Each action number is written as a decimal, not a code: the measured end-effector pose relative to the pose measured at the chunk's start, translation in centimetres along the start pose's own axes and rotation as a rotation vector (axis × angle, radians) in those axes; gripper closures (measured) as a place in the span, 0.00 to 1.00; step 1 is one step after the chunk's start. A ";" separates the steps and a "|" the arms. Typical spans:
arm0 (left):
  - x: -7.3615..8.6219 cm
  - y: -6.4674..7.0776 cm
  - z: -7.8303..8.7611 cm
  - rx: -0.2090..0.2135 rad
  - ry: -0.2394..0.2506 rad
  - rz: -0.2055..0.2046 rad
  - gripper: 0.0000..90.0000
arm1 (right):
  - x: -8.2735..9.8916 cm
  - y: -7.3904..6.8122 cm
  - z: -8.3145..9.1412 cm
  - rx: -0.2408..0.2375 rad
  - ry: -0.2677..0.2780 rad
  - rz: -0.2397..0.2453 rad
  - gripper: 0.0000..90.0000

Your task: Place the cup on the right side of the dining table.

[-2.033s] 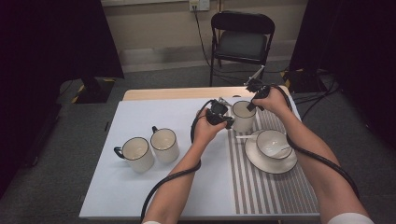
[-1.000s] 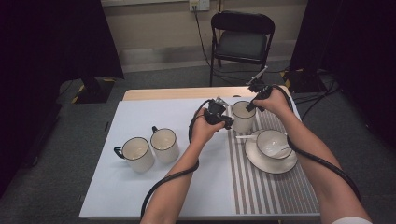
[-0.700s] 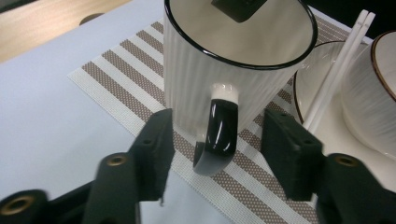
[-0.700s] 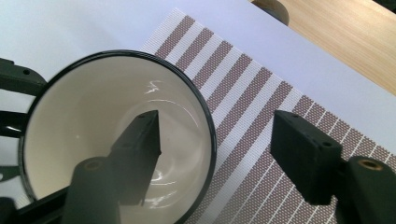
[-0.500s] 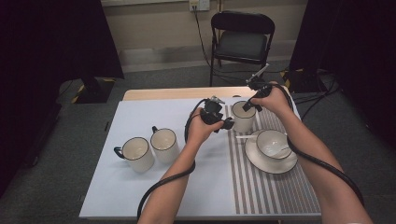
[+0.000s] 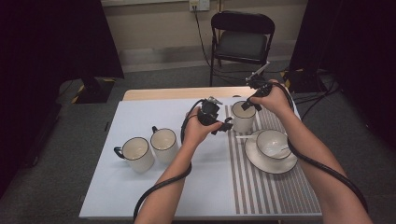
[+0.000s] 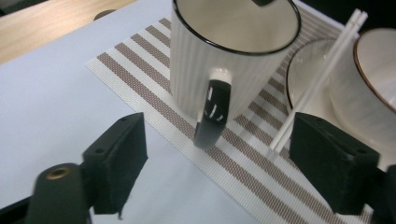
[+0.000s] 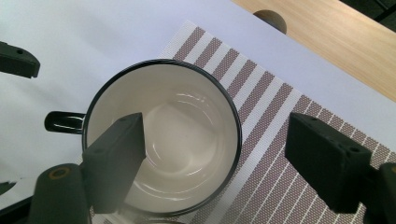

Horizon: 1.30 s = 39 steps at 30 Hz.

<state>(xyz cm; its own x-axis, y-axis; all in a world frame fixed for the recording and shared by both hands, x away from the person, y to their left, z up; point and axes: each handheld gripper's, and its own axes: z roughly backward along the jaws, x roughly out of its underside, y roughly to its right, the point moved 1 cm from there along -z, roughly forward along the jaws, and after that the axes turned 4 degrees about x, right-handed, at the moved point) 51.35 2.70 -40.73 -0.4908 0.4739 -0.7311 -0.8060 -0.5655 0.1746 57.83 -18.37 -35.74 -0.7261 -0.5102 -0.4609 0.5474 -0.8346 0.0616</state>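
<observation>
Both grippers, left (image 7: 215, 179) and right (image 8: 215, 163), have just been opening, releasing the white ribbed black-rimmed ceramic mug (image 6: 243, 116); withdraw each straight away from the mug, avoiding its handle.

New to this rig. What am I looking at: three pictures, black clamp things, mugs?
There is no robot arm here. A person at a table holds a hand-held tool with two jaws in each hand. The high view looks down from above the person's side: the left tool and the right tool both sit by the ribbed mug. The other two pictures come from cameras riding on the tools, looking along their black jaws.

On the table lies a striped mat. The ribbed mug stands on it, beside a saucer carrying a cup. Two more mugs stand off the mat, to the left.

Nothing is held. The left tool's jaws have just been opening and stand apart on either side of the mug's handle. The right tool's jaws have also just been opening and hang wide above the mug's rim.
</observation>
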 end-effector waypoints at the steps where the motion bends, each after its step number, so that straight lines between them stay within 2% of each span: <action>1: 0.0 0.1 0.1 -0.001 -0.003 -0.006 0.19 | 0.0 -0.1 0.1 -0.007 -0.002 0.002 0.19; 7: 0.2 0.5 1.0 -0.009 -0.008 -0.002 0.18 | 0.3 -0.6 0.7 -0.020 -0.004 0.008 0.18; 8: 0.2 0.6 1.1 -0.007 -0.005 0.004 0.18 | 0.4 -0.8 0.9 -0.038 0.001 -0.002 0.18; 12: 0.4 0.9 1.6 -0.009 -0.002 0.010 0.18 | 0.5 -1.1 1.3 -0.050 0.001 -0.003 0.18; 19: 0.6 1.4 2.4 -0.002 -0.002 0.005 0.18 | 0.7 -2.0 2.3 -0.050 0.000 0.017 0.18; 28: 1.2 1.8 3.2 0.012 0.008 0.005 0.18 | 0.7 -3.2 2.9 -0.058 0.012 0.017 0.18; 34: 1.4 2.0 3.6 0.002 0.001 -0.007 0.19 | 0.7 -3.7 3.1 -0.070 0.018 0.017 0.18; 39: 1.6 2.2 4.0 0.015 0.009 -0.011 0.19 | 0.9 -4.1 3.2 -0.078 0.019 0.019 0.18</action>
<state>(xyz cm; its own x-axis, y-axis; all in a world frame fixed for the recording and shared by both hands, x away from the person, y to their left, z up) 47.51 4.91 -38.85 -0.4788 0.4744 -0.7387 -0.8164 -0.5500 0.1759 53.61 -16.06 -33.58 -0.7076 -0.5210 -0.4774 0.5921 -0.8059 0.0019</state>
